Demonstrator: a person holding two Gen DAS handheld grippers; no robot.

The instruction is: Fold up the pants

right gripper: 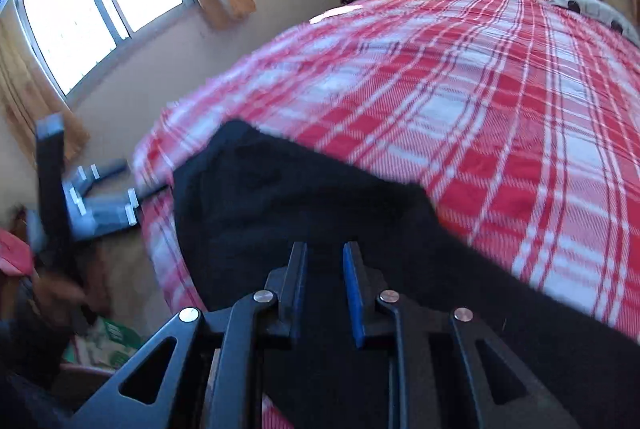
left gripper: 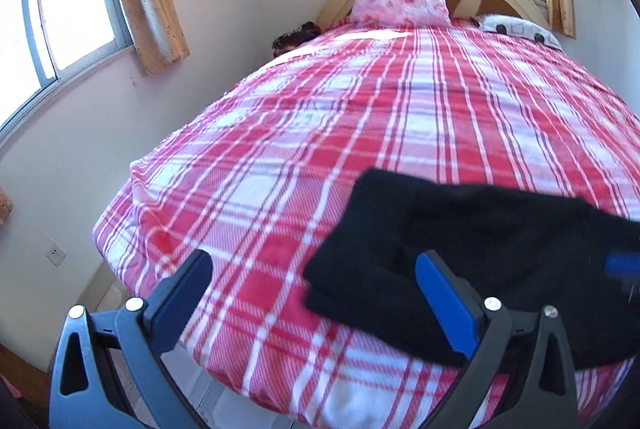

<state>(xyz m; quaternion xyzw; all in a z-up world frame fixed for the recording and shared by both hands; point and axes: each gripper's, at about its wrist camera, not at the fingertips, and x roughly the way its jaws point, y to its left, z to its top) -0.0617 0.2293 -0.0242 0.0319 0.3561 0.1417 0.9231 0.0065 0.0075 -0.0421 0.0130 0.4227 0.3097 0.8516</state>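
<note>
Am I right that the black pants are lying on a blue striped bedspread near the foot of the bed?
Not quite: the black pants do lie near the foot of the bed, but the bedspread is red-and-white plaid, not blue striped. Both wrist views show it.

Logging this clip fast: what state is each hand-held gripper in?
Left hand-held gripper: open, empty, beside the black pants.
Right hand-held gripper: partly open, over the pants, gripping nothing.

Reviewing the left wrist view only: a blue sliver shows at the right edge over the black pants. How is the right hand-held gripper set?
Observer: The right hand-held gripper has its fingers nearly together, a narrow gap left, above the black pants.
Operator: Is fabric pinched?
Observer: Cannot tell; only dark cloth shows behind that gap.
Operator: Anything on the floor?
Observer: A green-printed package lies beside the bed.
</note>
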